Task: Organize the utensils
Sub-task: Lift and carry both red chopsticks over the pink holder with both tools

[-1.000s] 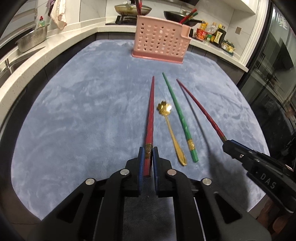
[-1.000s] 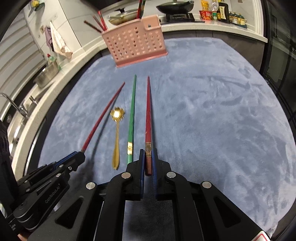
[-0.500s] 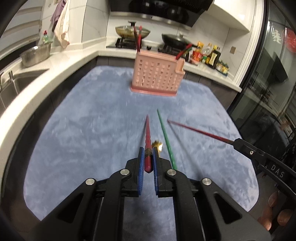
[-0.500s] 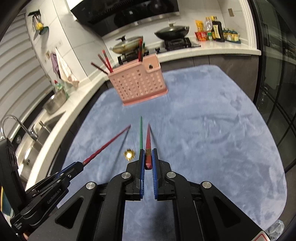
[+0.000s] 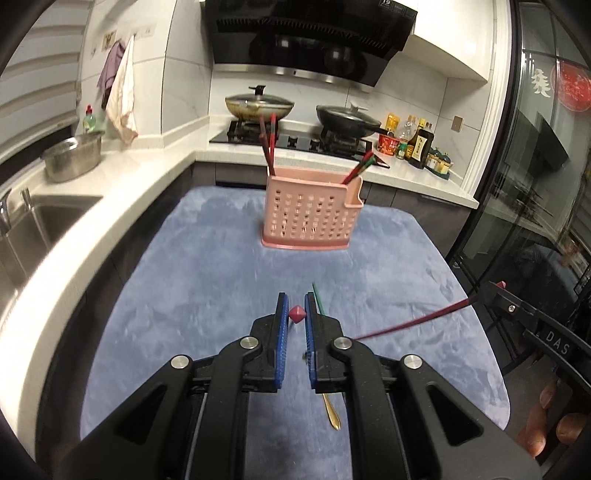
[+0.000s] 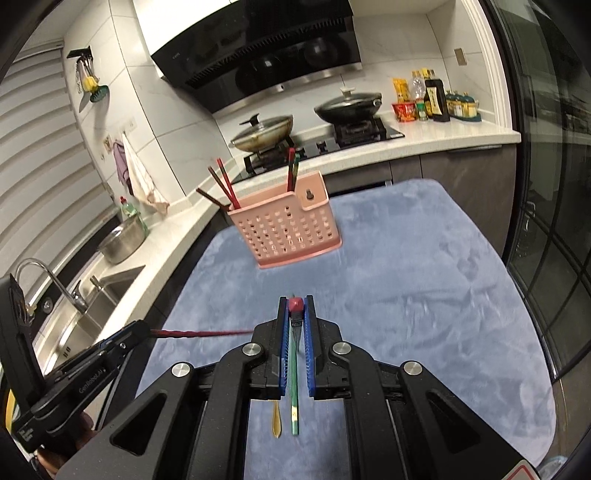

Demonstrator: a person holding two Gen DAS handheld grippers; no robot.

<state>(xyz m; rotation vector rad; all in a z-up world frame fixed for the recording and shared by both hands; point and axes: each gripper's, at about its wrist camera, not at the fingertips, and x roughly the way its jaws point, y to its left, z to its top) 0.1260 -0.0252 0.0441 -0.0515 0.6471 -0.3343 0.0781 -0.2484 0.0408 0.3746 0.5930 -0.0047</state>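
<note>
A blue-grey plush mat point(image 5: 207, 280) covers the counter point(image 5: 122, 206), with the pink perforated utensil basket point(image 5: 310, 214) standing at its far end; several red chopsticks lean out of the basket. Behind the basket a hob carries two lidded pans under a black hood point(image 5: 306, 33); a steel sink point(image 6: 88, 310) lies to the basket's left, sauce bottles to its right.

The left gripper point(image 5: 296, 314), nearly closed, clamps a red chopstick point(image 5: 297, 314) end-on. The right gripper point(image 6: 295, 312) likewise pinches another red chopstick point(image 6: 296, 304). On the mat nearer than the basket lie a green chopstick point(image 6: 293, 384) and a gold spoon point(image 5: 331, 412).
</note>
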